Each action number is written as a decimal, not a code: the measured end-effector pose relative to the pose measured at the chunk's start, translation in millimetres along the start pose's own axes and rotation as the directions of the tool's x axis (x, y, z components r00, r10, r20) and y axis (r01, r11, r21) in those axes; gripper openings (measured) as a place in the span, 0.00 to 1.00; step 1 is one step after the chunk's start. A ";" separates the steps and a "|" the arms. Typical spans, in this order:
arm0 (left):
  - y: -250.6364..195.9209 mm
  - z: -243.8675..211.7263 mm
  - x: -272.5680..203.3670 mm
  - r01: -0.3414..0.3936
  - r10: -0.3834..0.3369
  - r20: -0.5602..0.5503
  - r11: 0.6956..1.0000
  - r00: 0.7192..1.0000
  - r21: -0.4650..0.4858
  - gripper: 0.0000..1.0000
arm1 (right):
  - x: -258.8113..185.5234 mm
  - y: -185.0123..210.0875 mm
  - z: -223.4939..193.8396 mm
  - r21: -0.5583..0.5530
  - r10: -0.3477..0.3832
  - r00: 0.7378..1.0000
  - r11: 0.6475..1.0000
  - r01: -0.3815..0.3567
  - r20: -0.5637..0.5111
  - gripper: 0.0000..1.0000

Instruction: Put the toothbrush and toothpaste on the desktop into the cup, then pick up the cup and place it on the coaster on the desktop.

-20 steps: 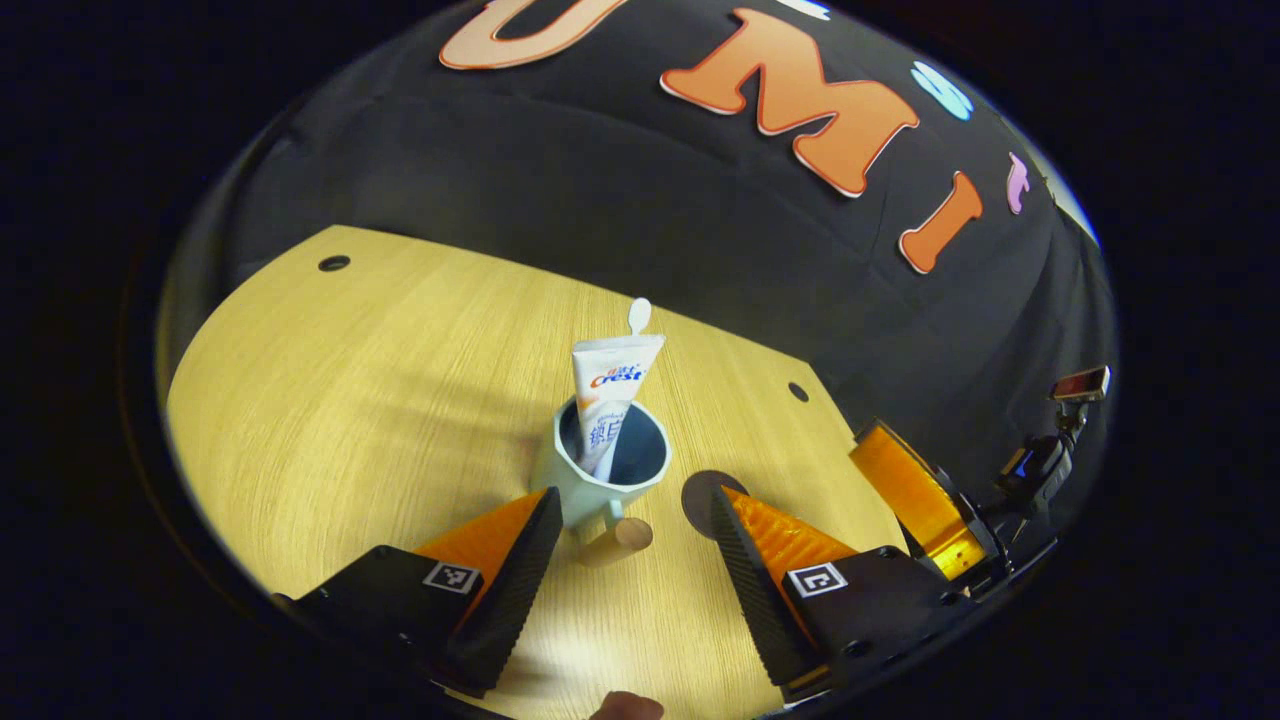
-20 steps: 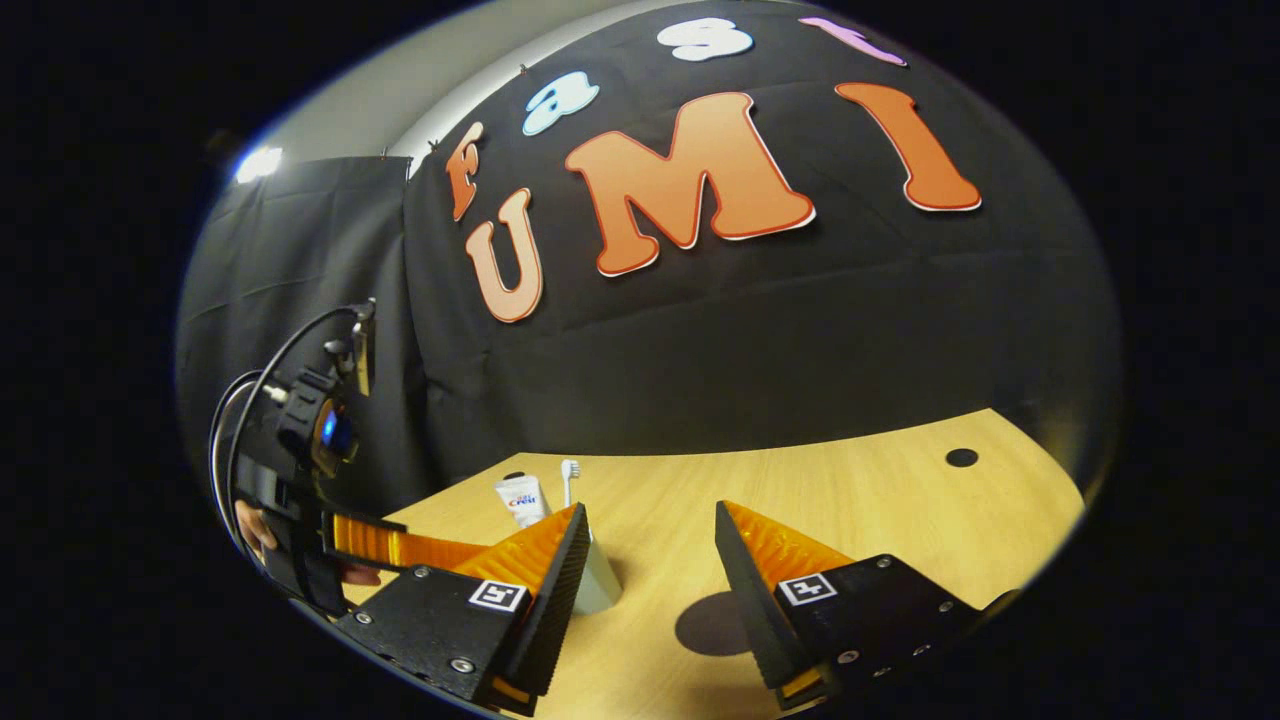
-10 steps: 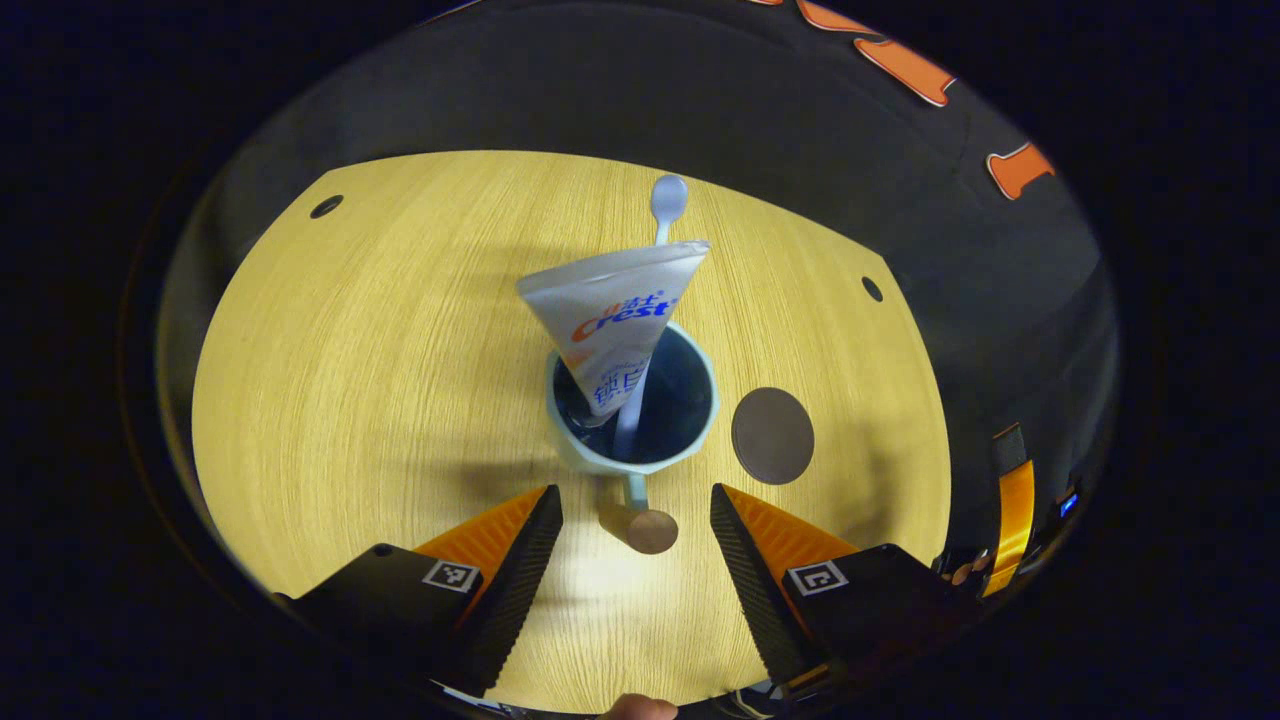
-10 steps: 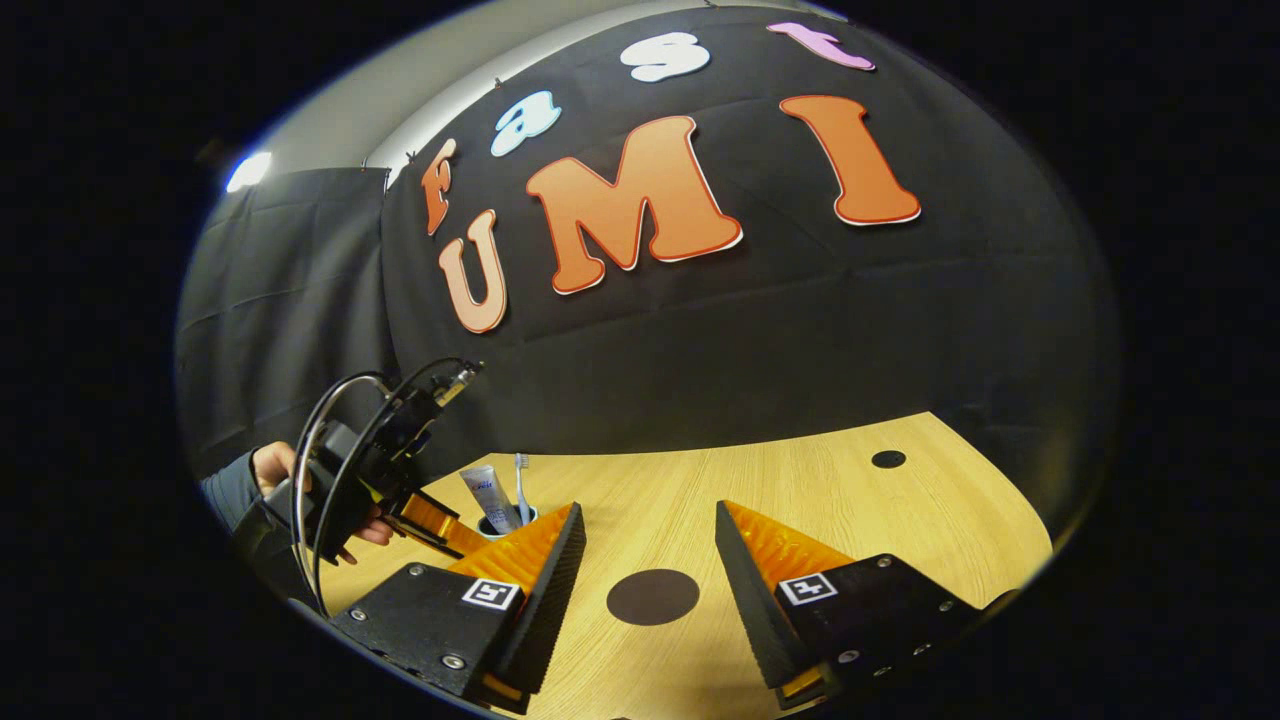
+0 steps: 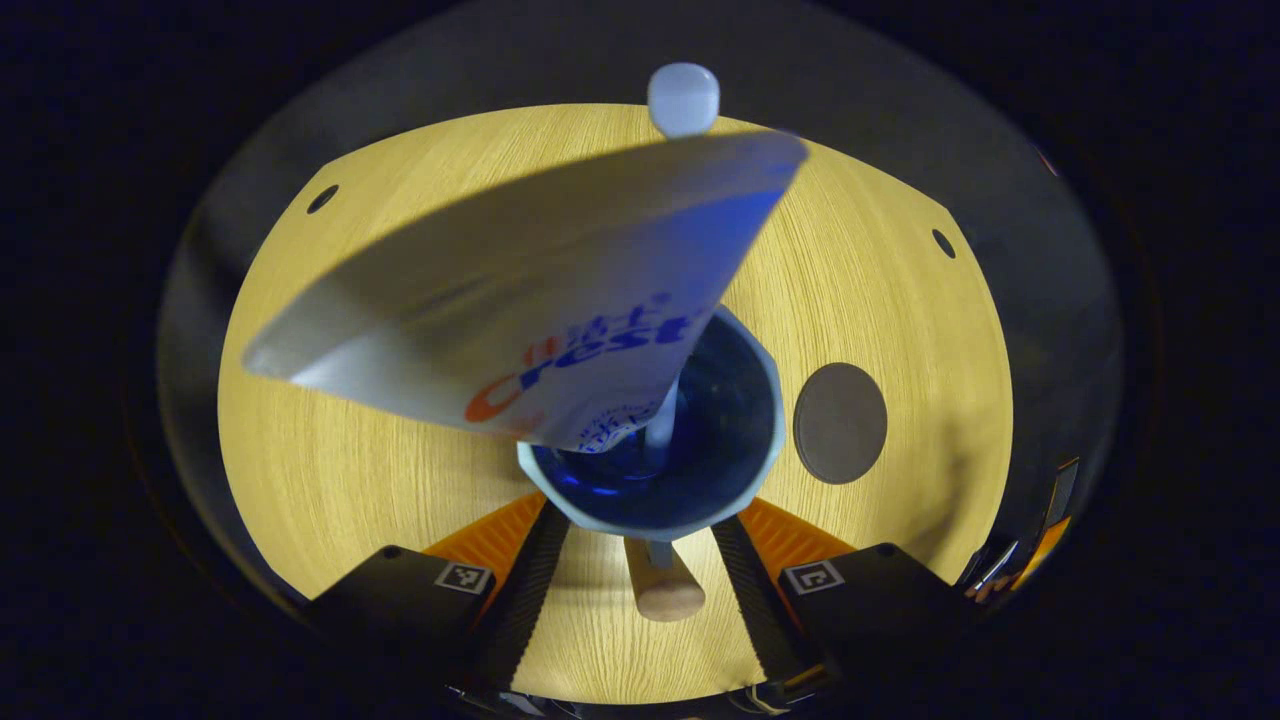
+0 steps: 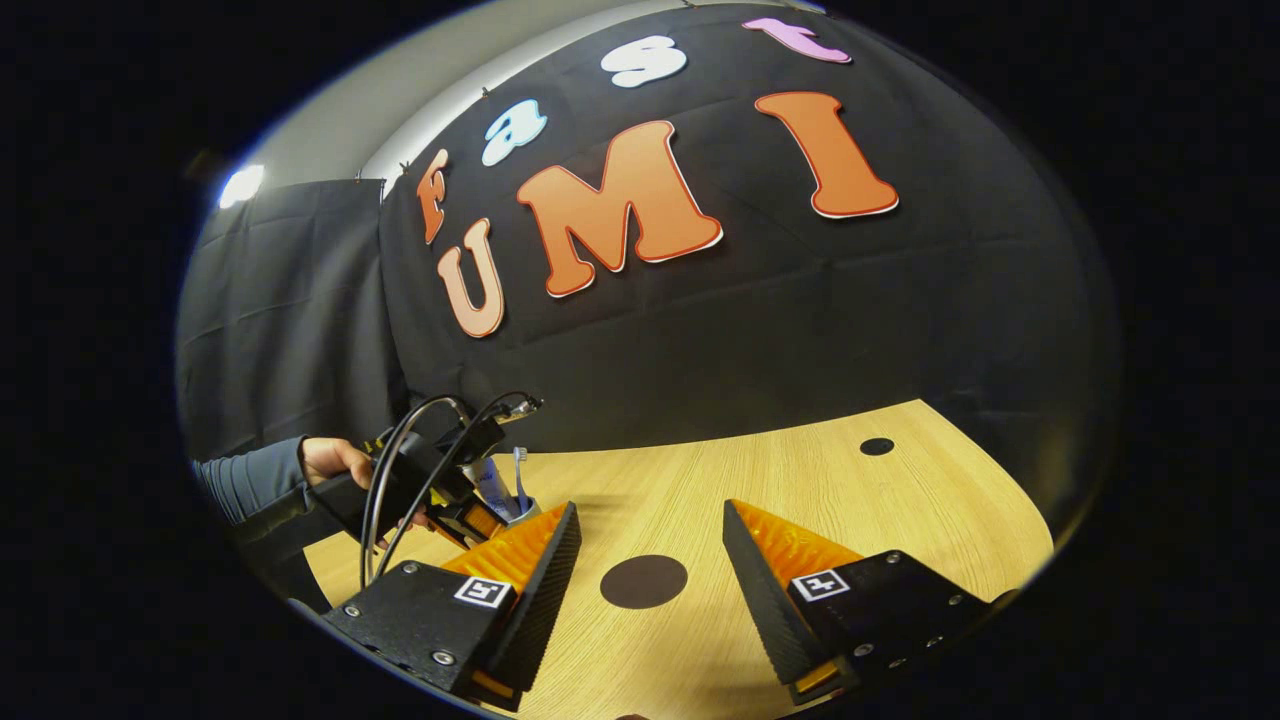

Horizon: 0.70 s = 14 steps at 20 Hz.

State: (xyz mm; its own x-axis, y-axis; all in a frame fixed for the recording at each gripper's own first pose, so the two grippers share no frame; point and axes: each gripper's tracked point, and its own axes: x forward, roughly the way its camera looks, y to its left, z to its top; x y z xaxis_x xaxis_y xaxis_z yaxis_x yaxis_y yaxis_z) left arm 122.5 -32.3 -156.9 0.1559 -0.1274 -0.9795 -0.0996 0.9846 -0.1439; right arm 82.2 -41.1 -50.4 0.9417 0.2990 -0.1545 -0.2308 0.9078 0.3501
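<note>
Now we see the cup (image 5: 655, 470) much closer in the left gripper view than half a second ago; its rim reaches between the fingers of the left gripper (image 5: 640, 590), and the wooden handle (image 5: 662, 588) lies in the gap. The jaws stand open on both sides of the handle, not yet pressing it. Inside the cup stand the toothpaste (image 5: 540, 310), leaning toward the camera, and the toothbrush (image 5: 683, 98) behind it. The coaster (image 5: 840, 423) lies on the desk (image 5: 880, 290) just beside the cup, toward the right edge. In the right gripper view, the right gripper (image 6: 648, 610) hovers with jaws open above the coaster, holding nothing, as before.
</note>
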 end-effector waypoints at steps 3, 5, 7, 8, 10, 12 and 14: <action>-2.1 11.9 -4.6 -0.004 0.004 -0.010 1.000 1.000 -0.012 0.59 | -2.6 3.4 2.2 -0.002 0.007 1.000 1.000 -0.007 0.006 0.88; 2.0 23.5 -7.3 -0.041 0.041 -0.003 0.999 0.999 -0.022 0.35 | -4.9 0.7 2.2 0.001 -0.001 1.000 1.000 0.001 0.006 0.89; 7.6 36.4 -7.0 -0.066 0.066 0.008 0.998 0.998 -0.019 0.32 | -8.0 -3.1 1.2 0.011 -0.013 1.000 1.000 0.013 0.005 0.89; 8.0 45.2 -9.2 -0.066 0.067 0.017 0.998 0.998 -0.020 0.33 | -11.8 -4.1 1.2 0.015 -0.014 1.000 1.000 0.014 0.005 0.89; 3.9 66.3 -15.7 -0.058 0.058 0.045 0.998 0.997 -0.003 0.30 | -15.6 -10.1 4.3 0.023 -0.029 0.999 0.999 0.029 0.012 0.89; -6.7 92.0 -25.1 -0.049 0.047 0.084 0.998 0.995 0.026 0.30 | -20.6 -16.1 10.2 0.035 -0.045 0.999 0.998 0.044 0.024 0.89; -21.8 117.9 -31.7 -0.038 0.032 0.110 0.998 0.993 0.056 0.31 | -25.4 -20.4 13.5 0.046 -0.059 0.998 0.997 0.058 0.036 0.89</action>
State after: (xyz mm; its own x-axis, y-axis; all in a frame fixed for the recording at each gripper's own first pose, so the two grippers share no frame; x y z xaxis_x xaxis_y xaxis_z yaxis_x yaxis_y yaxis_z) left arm 235.5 -35.6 -106.1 0.2596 -0.0817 -0.9623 -0.0506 0.9939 -0.0980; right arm 66.2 -71.2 -41.1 0.9618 0.2340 -0.1420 -0.1647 0.9091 0.3825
